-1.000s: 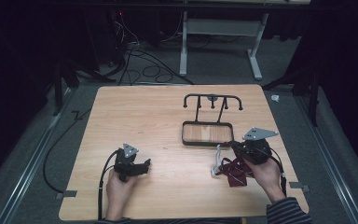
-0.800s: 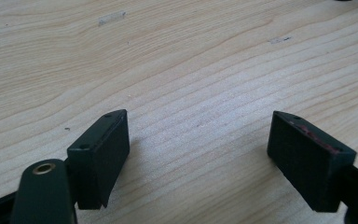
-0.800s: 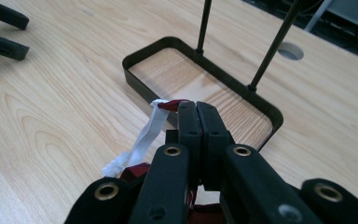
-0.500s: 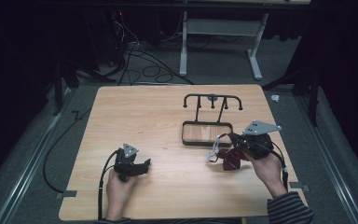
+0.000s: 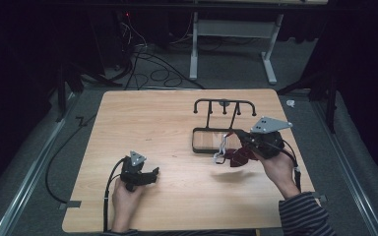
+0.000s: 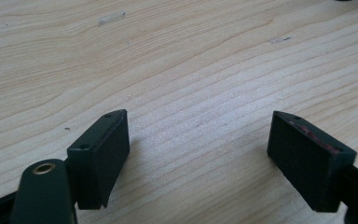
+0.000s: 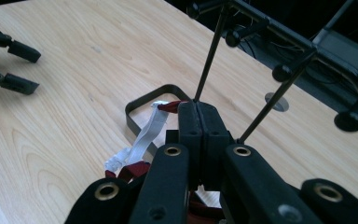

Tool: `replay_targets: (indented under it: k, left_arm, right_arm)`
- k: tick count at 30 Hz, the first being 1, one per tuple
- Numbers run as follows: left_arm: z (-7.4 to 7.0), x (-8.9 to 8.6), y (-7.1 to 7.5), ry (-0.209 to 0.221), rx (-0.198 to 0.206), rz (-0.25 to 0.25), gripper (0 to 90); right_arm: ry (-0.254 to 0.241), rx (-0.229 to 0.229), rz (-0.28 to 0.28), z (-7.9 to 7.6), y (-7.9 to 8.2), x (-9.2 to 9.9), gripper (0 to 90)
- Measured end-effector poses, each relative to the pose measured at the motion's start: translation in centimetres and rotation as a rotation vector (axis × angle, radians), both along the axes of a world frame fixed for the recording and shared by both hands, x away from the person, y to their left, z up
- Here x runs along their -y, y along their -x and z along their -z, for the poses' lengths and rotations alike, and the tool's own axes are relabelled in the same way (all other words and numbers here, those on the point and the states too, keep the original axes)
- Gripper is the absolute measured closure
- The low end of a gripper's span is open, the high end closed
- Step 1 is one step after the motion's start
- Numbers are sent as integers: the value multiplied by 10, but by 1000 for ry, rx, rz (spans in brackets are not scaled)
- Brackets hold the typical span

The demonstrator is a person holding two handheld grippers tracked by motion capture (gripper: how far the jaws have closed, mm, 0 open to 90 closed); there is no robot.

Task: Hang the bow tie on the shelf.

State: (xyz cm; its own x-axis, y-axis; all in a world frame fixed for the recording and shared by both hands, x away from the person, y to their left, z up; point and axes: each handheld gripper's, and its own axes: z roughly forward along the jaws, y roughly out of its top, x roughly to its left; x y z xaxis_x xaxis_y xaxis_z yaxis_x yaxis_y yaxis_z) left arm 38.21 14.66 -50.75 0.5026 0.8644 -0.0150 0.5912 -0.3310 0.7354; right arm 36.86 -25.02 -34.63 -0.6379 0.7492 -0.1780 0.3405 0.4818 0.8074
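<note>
**Dark red item clamped above the table beside the black rack**

Gripping a dark red strap-like item [image 5: 237,156] with a pale grey-white band [image 5: 221,150] trailing from it, the right gripper [image 5: 242,139] is held up off the light wooden table [image 5: 162,123] — a soft shadow lies on the boards beneath the dangling piece. Its two black jaws are pressed together, and in the right gripper view a scrap of the red material [image 7: 168,107] sticks out at their tips while the pale band [image 7: 144,135] hangs down and away to the left. More of the dark red fabric bunches below the gripper's body, close to the camera; what kind of item it is cannot be told.

Just beyond the jaws stands a black metal rack [image 5: 225,104] — a rounded rectangular base frame with thin upright rods rising to a curved top bar fitted with knobbed pegs. In the high view the held item hangs over the near right corner of that base frame [image 5: 202,147]; whether it touches the frame cannot be told.

The left gripper [image 5: 150,176] sits low at the near left part of the table, well apart from the rack and the red item. Its jaws stand wide apart with nothing between them, only bare wood grain showing in the gap in the left gripper view. The person's left hand [image 5: 125,199] wraps its body from below, and a black cable [image 5: 109,182] trails back off the table edge.
</note>
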Motion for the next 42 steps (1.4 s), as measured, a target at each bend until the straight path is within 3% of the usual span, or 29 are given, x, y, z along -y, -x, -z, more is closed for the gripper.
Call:
replay_targets:
  k: [19, 42]
  left_arm:
    - [0, 0, 0, 0, 0, 0, 212]
    - [0, 0, 0, 0, 0, 0, 212]
  right_arm:
    - [-30, 7, -9, -15, -19, -8, 900]
    - [-48, 6, 33, -23, -50, -17, 900]
